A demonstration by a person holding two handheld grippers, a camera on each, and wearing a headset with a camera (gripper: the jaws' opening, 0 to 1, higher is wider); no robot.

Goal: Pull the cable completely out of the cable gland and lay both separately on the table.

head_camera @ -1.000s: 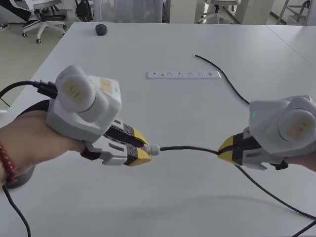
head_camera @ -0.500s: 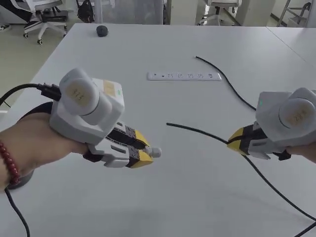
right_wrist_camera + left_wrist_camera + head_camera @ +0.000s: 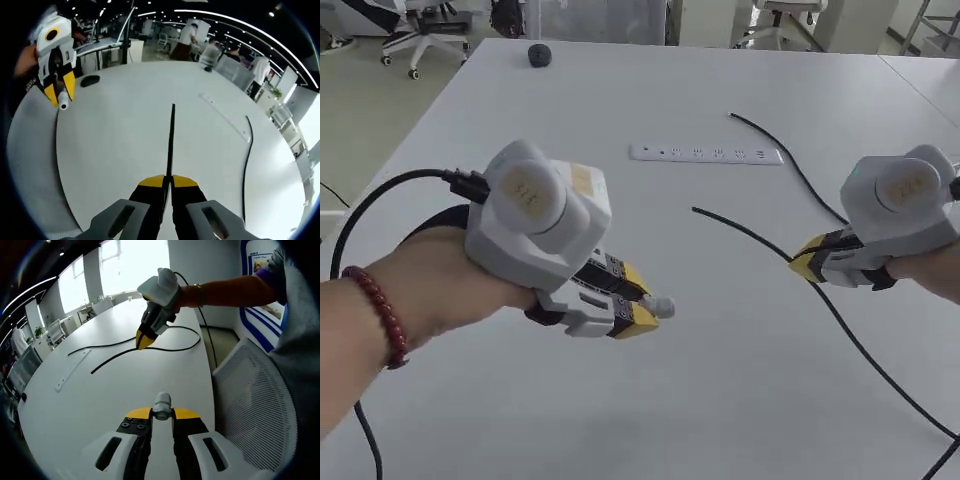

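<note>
My left gripper (image 3: 642,311) is shut on a small grey cable gland (image 3: 658,306), whose end pokes out past the yellow tips (image 3: 162,405). My right gripper (image 3: 807,264) is shut on a thin black cable (image 3: 740,230); the cable's free end sticks out toward the left, in the air above the white table (image 3: 650,400), and its rest trails down to the right (image 3: 880,370). In the right gripper view the cable (image 3: 171,135) runs straight ahead from the jaws, with the left gripper (image 3: 59,92) and gland far off at the upper left. Gland and cable are apart.
A white power strip (image 3: 705,154) lies across the middle of the table, with a second black cable (image 3: 790,165) curving past its right end. A dark round object (image 3: 539,54) sits at the far edge. Office chairs (image 3: 410,30) stand beyond the table.
One second ago the cable still ran into the gland. It has since slid out, and the two grippers have moved apart, the right one carrying the cable up and to the right.
</note>
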